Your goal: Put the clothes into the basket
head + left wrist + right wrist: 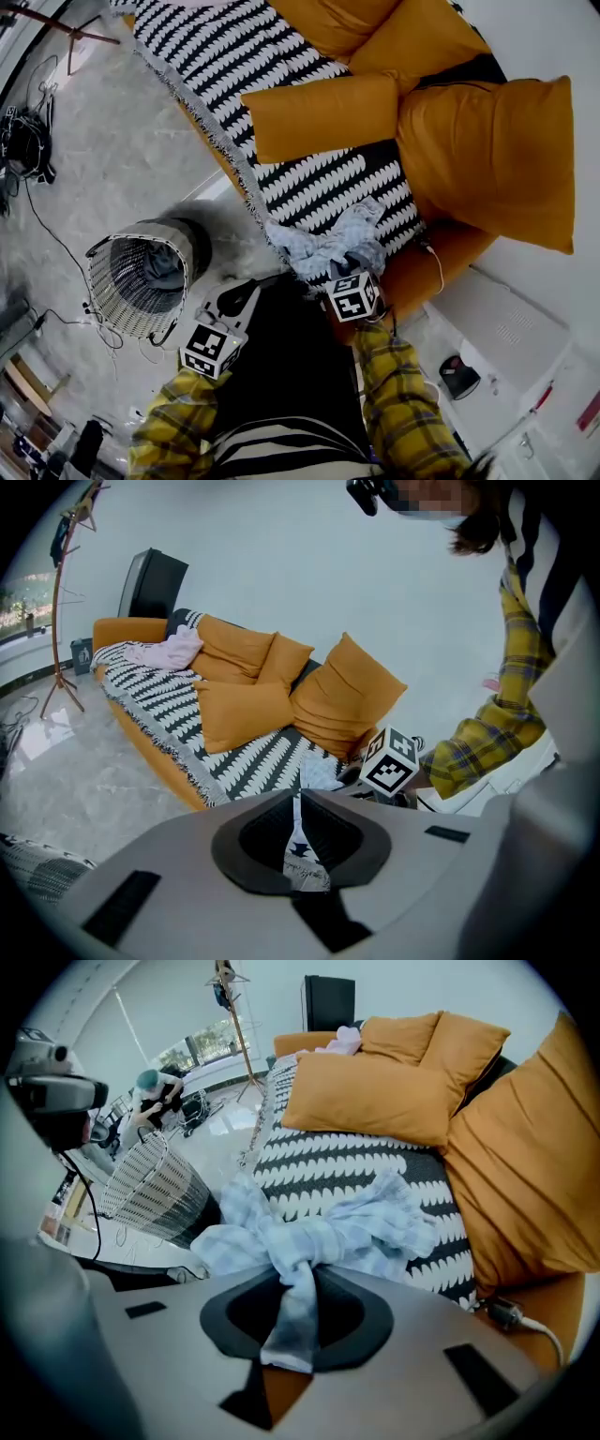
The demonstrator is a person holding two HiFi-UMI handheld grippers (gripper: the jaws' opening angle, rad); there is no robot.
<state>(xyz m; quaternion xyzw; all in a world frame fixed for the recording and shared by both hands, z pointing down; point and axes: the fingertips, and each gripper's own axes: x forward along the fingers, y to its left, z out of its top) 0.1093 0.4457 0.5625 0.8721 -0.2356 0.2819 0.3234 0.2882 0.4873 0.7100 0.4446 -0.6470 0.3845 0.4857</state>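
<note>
Cloth of a pale blue check, a crumpled garment (328, 1237), is pinched between the jaws of the right tongs (296, 1321), which are closed on a gathered fold of it. The rest of the garment is spread just beyond the tips, on the black-and-white patterned throw (356, 1162) that covers the seat of an orange sofa (459, 248). The right tongs are pointed steeply down at the front edge of that seat. The left tongs (298, 841) are held with their jaws together. In the head view they are seen just to the left of the right tongs, apart from the garment and aimed towards the sofa. A woven basket (120, 298) is seen on the floor further to the left of the left tongs, with its open mouth in view. Something grey is visible inside it that cannot be made out. Orange cushions (323, 117) are leaned against the sofa back beyond the right tongs. A pink garment (171, 651) is lying at the far end of the sofa, well away from both tongs.
</note>
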